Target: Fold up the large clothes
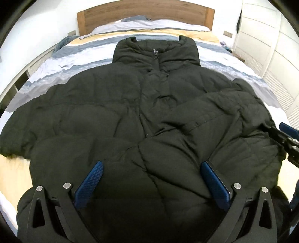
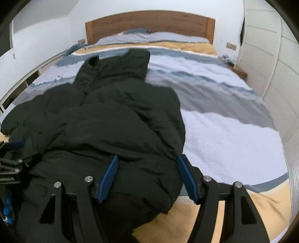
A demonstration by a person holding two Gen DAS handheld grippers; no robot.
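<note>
Jacket (image 1: 130, 115): black puffer lying flat on the bed (image 1: 220, 61), collar toward 12 o'clock, long axis 6 to 12.
Headboard (image 1: 145, 16): wooden, at 12 o'clock.
Wardrobe (image 1: 261, 37): white, at 2 o'clock.
Left gripper (image 1: 151, 175): wide open over the hem, gripping nothing.
Right gripper (image 2: 147, 175): about half open astride the jacket's right edge; grip cannot tell.

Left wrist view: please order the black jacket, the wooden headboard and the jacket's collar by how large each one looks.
1. black jacket, fills most of the view
2. wooden headboard, far from the camera, so it looks smaller than it is
3. collar
</note>
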